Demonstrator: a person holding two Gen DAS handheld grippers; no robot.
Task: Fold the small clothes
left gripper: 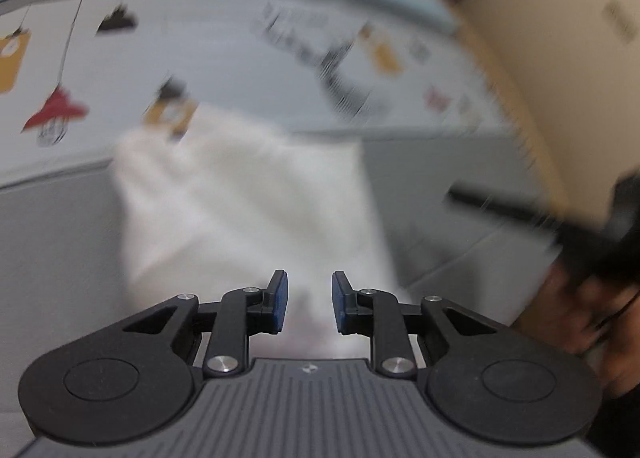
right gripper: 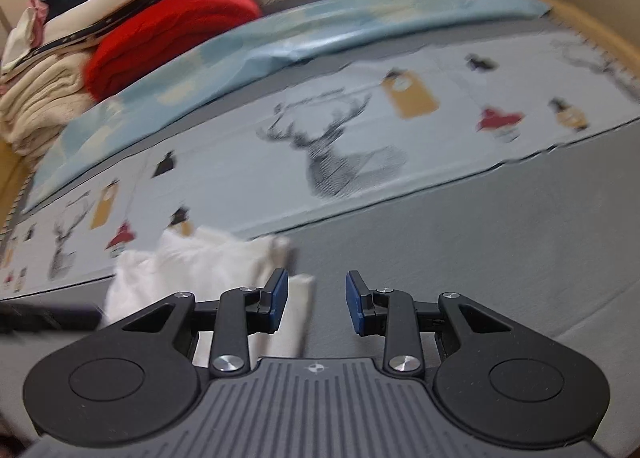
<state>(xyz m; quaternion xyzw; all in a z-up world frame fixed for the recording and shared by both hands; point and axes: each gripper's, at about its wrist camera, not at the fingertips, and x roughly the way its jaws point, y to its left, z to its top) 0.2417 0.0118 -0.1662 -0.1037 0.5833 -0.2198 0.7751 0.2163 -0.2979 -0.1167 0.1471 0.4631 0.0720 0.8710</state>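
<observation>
- Left wrist view is showing the left hand-held gripper (left gripper: 309, 302) with its blue-padded fingers standing apart, nothing pinched between them, above a blurred white garment (left gripper: 248, 210) of soft cloth lying on the grey bed sheet (left gripper: 60, 242).
- The right hand-held gripper (right gripper: 316, 302) is hanging over the same sheet with its fingers apart and gripping nothing; the garment's folded edge is lying near its left finger.
- A pale printed cloth (right gripper: 400, 130) with stag and lamp motifs is stretching across the far side.
- A pile of folded knits, one red (right gripper: 168, 38), is sitting far left.

Small white garment (left gripper: 248, 210), flat on grey sheet (left gripper: 56, 258)
</observation>
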